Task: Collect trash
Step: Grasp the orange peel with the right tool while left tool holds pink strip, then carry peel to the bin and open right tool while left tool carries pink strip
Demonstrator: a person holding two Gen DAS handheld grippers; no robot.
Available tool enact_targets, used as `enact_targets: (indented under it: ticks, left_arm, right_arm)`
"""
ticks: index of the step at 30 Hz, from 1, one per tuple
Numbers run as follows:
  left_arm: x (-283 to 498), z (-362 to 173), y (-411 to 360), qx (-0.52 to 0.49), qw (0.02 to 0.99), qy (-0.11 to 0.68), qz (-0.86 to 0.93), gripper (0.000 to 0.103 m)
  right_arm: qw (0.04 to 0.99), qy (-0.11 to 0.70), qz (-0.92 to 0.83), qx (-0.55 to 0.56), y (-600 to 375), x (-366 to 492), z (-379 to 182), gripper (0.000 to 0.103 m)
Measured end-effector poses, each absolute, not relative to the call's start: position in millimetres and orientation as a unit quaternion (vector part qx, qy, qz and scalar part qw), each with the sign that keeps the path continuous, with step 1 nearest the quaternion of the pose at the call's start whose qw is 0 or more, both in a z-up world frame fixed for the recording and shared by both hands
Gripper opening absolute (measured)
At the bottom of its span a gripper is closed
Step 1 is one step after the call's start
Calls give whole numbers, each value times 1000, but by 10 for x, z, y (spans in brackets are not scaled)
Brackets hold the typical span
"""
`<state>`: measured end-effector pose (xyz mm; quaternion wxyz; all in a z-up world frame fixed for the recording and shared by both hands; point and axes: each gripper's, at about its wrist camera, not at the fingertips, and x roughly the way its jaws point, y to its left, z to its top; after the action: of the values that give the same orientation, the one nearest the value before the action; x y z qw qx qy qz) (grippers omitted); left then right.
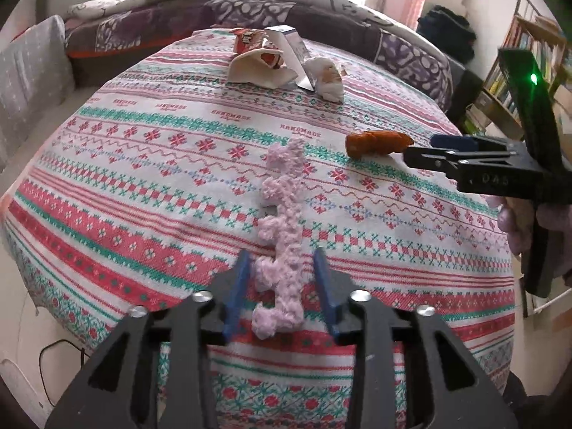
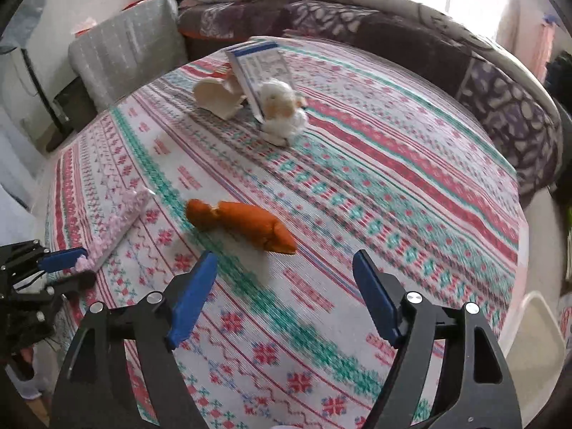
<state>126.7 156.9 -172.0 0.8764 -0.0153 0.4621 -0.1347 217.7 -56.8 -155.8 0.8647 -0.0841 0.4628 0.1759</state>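
Note:
A long pink knitted strip (image 1: 284, 225) lies on the patterned tablecloth (image 1: 143, 193). My left gripper (image 1: 282, 261) is open, its blue fingers on either side of the strip's near end; I cannot tell if they touch it. The strip also shows in the right wrist view (image 2: 118, 223). An orange crumpled wrapper (image 2: 243, 225) lies just ahead of my right gripper (image 2: 286, 261), which is open and empty. The wrapper also shows in the left wrist view (image 1: 377, 143). At the far side lie a cream paper cup (image 1: 254, 68), a white and blue carton (image 1: 291, 53) and a crumpled white tissue (image 1: 329, 78).
A red snack packet (image 1: 246, 39) lies behind the cup. A sofa with purple patterned covers (image 1: 214, 18) curves behind the table. A grey chair (image 2: 125, 53) stands at the far left edge. A bookshelf (image 1: 529, 71) is at the right.

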Motion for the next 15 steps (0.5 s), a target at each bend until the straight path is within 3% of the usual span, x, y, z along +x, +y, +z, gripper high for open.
enact_targets:
  ticks: [7, 9, 10, 12, 13, 14, 15]
  left_arm:
    - [1475, -1735, 1516, 2, 876, 465, -127, 46]
    - [1494, -1741, 1486, 12, 877, 463, -125, 46]
    - [1491, -1748, 1468, 18, 878, 462, -123, 46]
    - [1477, -1765, 1438, 29, 880, 459, -118, 45]
    - [1469, -1770, 1427, 36, 881, 458, -112, 39]
    - [1468, -1770, 1423, 39, 882, 457, -106, 28]
    - [1478, -1762, 1439, 32, 882, 459, -101, 24]
  right_arm:
    - [845, 456, 206, -189, -145, 2386, -1646, 80]
    - [827, 474, 216, -210, -94, 2415, -1733, 63]
    - [829, 471, 221, -204, -103, 2416, -1716, 60]
    - [827, 481, 222, -190, -131, 2425, -1699, 20]
    - [829, 481, 213, -188, -157, 2419, -1689, 19]
    - [832, 482, 205, -181, -194, 2407, -1685, 18]
    - [835, 485, 198, -170, -244, 2393, -1680, 18]
